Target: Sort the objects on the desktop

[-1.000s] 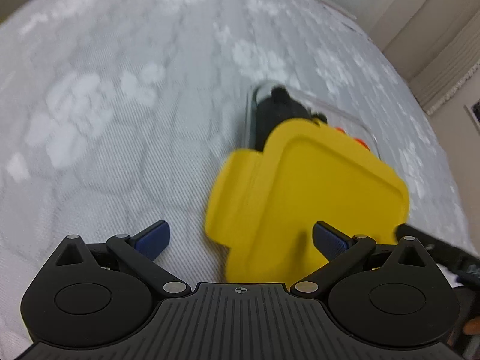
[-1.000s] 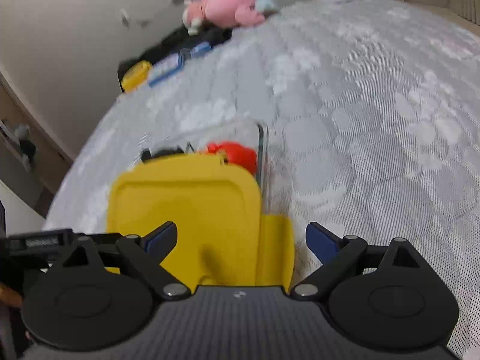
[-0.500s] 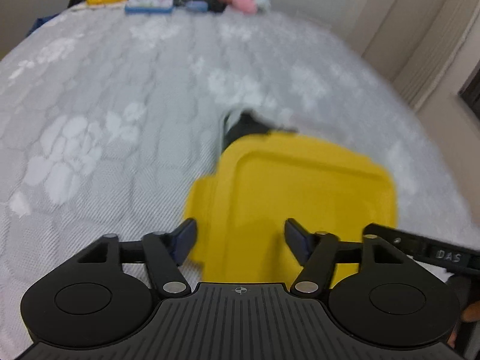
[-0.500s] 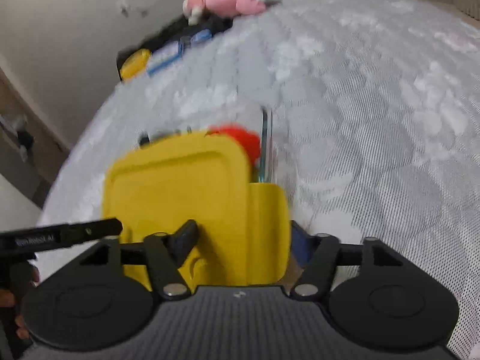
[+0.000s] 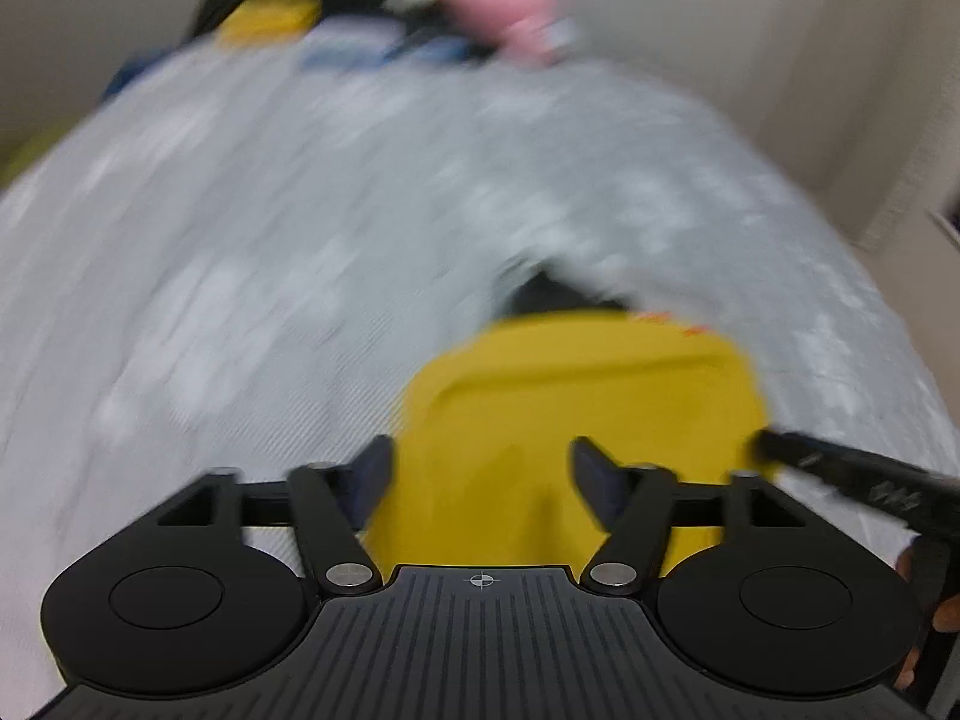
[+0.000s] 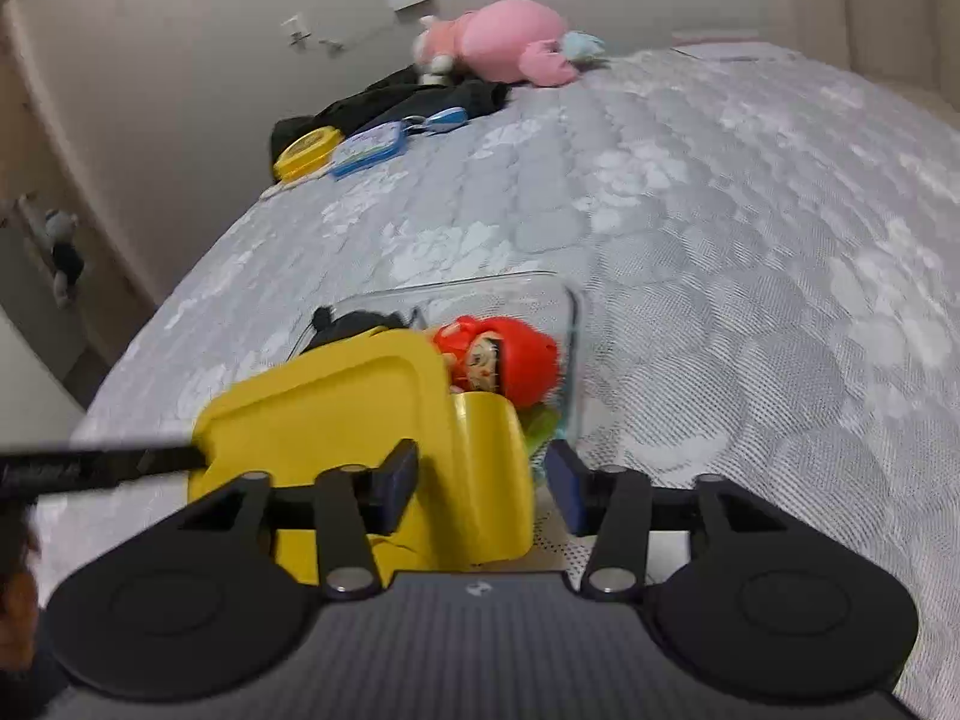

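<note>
A pale room with beige walls holds a wide bed (image 6: 750,192) covered in a grey quilt with white flower patches, and the quilt fills nearly all of both views. Most of it lies bare: the whole right half and the middle are open. At the far edge near the wall sit a black cloth (image 6: 414,99), a pink plush toy (image 6: 510,39), a flat blue-rimmed case (image 6: 367,149) and a round yellow tin (image 6: 306,150).

Towards the near edge stands a clear glass container (image 6: 567,324), and a yellow lid (image 6: 336,420) lies tilted over its near side, leaving the far part uncovered. Inside show a red-haired doll (image 6: 504,360) by the right wall and a dark item (image 6: 354,321) at the far left corner.

The right gripper (image 6: 480,480) has its jaws half open around the lid's folded side flap; whether the pads press it I cannot tell. They narrowed from wide a second ago and have held that gap for the last half second.

The left gripper (image 5: 480,468) hangs over the lid's left part, its view heavily blurred; its jaws have just been opening after a brief close, and now stand apart over the lid without clamping it. Its view has tilted up since a second ago, bringing the far edge into sight.
</note>
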Action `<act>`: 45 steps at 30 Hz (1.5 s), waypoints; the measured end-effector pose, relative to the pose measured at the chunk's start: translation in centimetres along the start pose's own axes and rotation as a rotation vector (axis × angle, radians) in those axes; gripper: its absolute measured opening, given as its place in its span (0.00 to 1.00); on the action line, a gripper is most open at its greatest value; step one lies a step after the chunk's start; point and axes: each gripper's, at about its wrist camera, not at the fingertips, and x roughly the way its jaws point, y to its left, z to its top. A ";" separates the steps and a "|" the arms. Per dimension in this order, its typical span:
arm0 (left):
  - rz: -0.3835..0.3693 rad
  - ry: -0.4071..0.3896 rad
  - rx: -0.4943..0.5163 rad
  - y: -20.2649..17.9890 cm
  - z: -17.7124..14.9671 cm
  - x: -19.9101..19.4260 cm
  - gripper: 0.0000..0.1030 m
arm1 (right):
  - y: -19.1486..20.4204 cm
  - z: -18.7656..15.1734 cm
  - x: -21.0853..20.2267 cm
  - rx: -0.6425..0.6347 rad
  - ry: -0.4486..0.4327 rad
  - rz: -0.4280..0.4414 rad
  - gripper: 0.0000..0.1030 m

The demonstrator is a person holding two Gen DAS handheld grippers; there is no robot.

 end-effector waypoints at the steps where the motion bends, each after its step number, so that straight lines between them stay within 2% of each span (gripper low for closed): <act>1: -0.027 0.043 -0.083 1.5 -0.2 0.0 0.90 | -0.3 0.0 -0.4 0.024 -0.008 -0.010 0.68; 2: -0.064 0.100 -0.157 2.7 -0.5 0.2 0.90 | -0.6 0.0 -0.8 0.043 -0.016 -0.014 0.75; 3: -0.102 0.159 -0.228 3.9 -0.7 0.5 0.90 | -0.8 0.0 -1.2 0.057 -0.022 -0.013 0.75; 5: -0.112 0.213 -0.255 4.4 -0.9 1.2 0.89 | -1.2 -0.1 -1.5 0.091 -0.034 0.002 0.75; 8: -0.093 0.195 -0.216 3.5 -0.6 1.9 0.89 | -1.2 -0.2 -1.2 0.113 0.003 0.035 0.73; 10: -0.104 0.214 -0.219 3.3 -0.5 2.9 0.89 | -1.1 -0.5 -0.7 0.112 0.041 0.054 0.72; 14: -0.220 0.264 -0.301 3.6 -0.5 5.8 0.89 | 0.0 -0.9 0.4 0.072 0.075 0.075 0.70; 16: -0.268 0.242 -0.312 3.6 -0.3 5.9 0.88 | 0.7 -1.2 0.9 0.036 0.079 0.061 0.66; 17: -0.273 0.221 -0.304 3.5 -0.1 5.7 0.87 | 1.0 -1.3 1.0 0.020 0.077 0.048 0.57; 20: -0.272 0.142 -0.239 3.0 -0.1 4.4 0.85 | 1.0 -1.5 0.4 0.010 0.056 0.027 0.51; 24: -0.329 0.042 -0.195 2.0 0.3 2.6 0.85 | 1.0 -1.3 -1.2 0.018 -0.015 0.032 0.51; 29: -0.321 -0.055 -0.101 -0.2 1.6 2.0 0.85 | 0.4 -0.3 -2.0 0.054 -0.081 0.040 0.51; 35: -0.288 -0.086 0.000 -3.1 3.6 3.8 0.85 | -0.9 1.1 -1.7 0.090 -0.126 0.008 0.51; 39: -0.341 -0.090 0.009 -3.5 4.9 5.2 0.86 | -1.8 2.0 -0.8 0.127 -0.126 0.020 0.53; 45: -0.373 -0.087 0.024 -3.1 5.4 5.4 0.87 | -2.5 2.3 0.8 0.154 -0.116 0.040 0.57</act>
